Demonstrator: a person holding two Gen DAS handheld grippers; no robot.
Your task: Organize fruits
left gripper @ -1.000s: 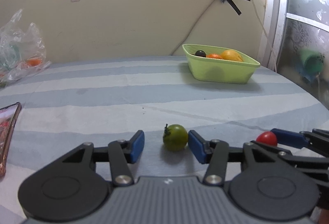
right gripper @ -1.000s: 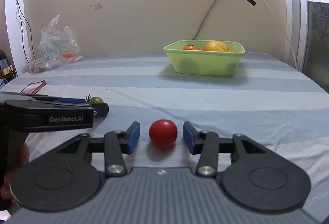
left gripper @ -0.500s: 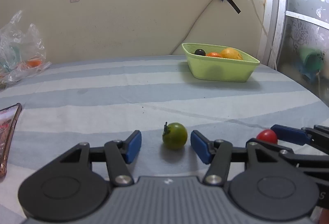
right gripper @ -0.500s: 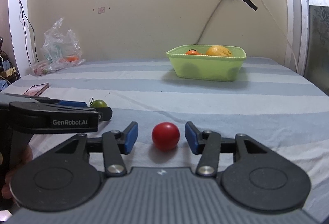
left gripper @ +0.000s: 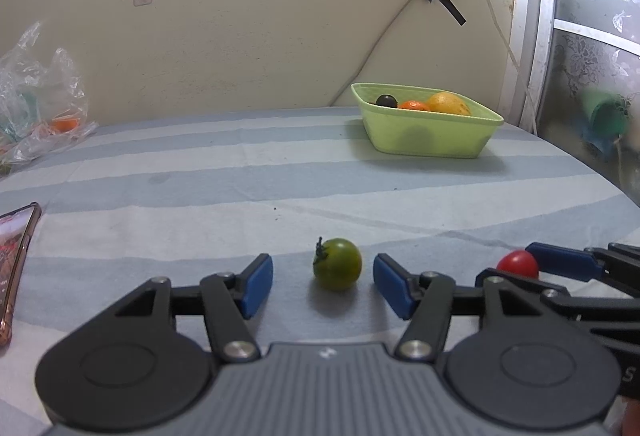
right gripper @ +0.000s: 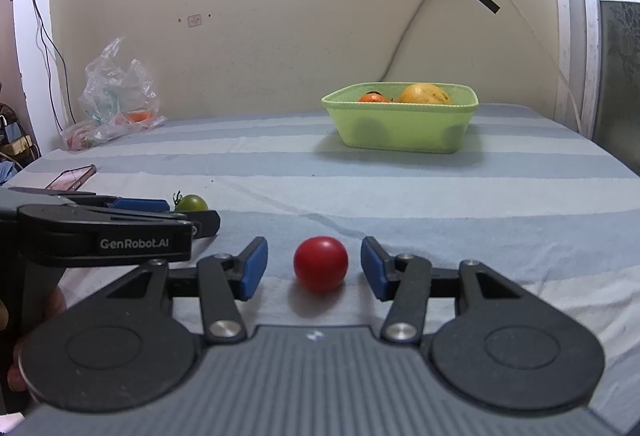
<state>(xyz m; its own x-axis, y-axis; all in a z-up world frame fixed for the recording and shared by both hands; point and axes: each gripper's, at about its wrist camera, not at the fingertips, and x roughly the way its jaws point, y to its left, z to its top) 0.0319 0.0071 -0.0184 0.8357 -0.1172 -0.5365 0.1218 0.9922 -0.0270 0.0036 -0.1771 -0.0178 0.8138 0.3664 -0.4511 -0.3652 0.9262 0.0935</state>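
Striped tabletop (left gripper: 168, 172) | left tongs (left gripper: 323, 282) apart, straddling green tomato (left gripper: 337, 264) | right tongs (right gripper: 314, 268) apart, straddling red tomato (right gripper: 320, 264) | basket (right gripper: 400, 134) ahead

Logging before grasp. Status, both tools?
Left tool open, straddling green tomato. Right tool open, straddling red tomato. Path to green basket unobstructed.

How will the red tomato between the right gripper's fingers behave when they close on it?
The red tomato is round and lies loose on the striped cloth, so an uneven touch would probably roll it. Its skin looks smooth and shiny, so it may slip. The right gripper is open around it; a hard squeeze could bruise it.
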